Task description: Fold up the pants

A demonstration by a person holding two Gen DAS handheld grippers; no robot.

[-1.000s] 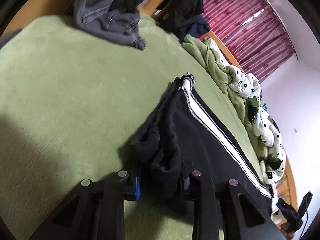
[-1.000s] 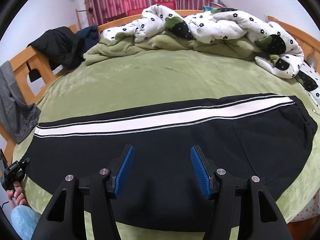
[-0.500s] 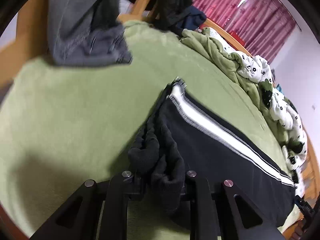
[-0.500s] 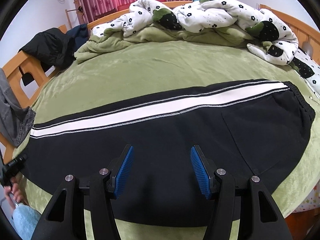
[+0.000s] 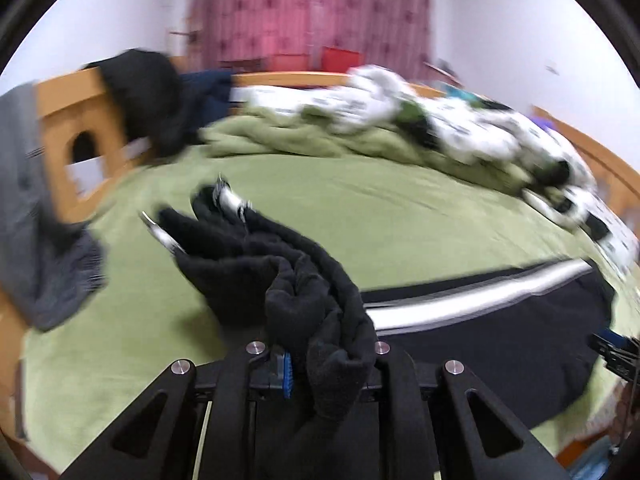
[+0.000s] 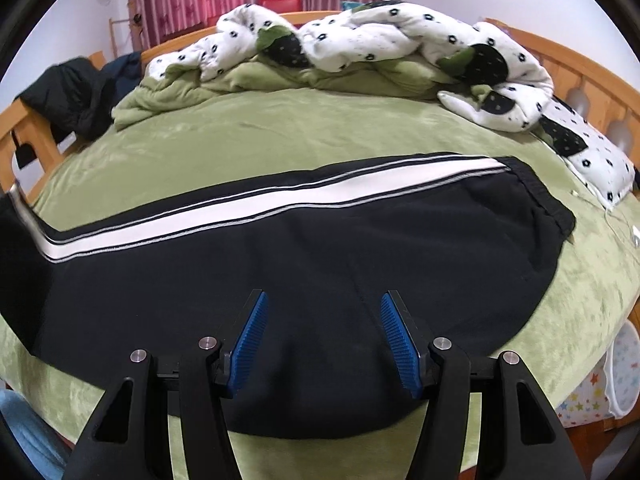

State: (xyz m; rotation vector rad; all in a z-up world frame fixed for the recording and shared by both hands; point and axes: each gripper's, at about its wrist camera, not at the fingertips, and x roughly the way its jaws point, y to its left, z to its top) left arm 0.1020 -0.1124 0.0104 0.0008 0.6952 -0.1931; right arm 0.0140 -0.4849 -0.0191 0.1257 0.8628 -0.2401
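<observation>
My left gripper was pinched on the cuff end of the black track pants, a thick bunch of dark fabric squeezed between its fingers and spilling over them, with one blue pad just showing beside the cloth. From that view, blurred by motion, the gathered leg rose away from me in a rumpled ridge, its white side stripe twisting in and out of sight, while the rest of the pants lay flat on the green bedspread to my right. My right gripper hung just above the seat area of the pants with its blue-padded fingers spread wide and nothing between them. Below it the pants stretched across the near edge of the bed, waistband to the right, stripe running along the far side and kinking upward at the left where the leg was lifted. A white flower-print quilt was heaped along the far side, a black jacket draped over the wooden bed frame, and a grey garment hung at the left rail.
</observation>
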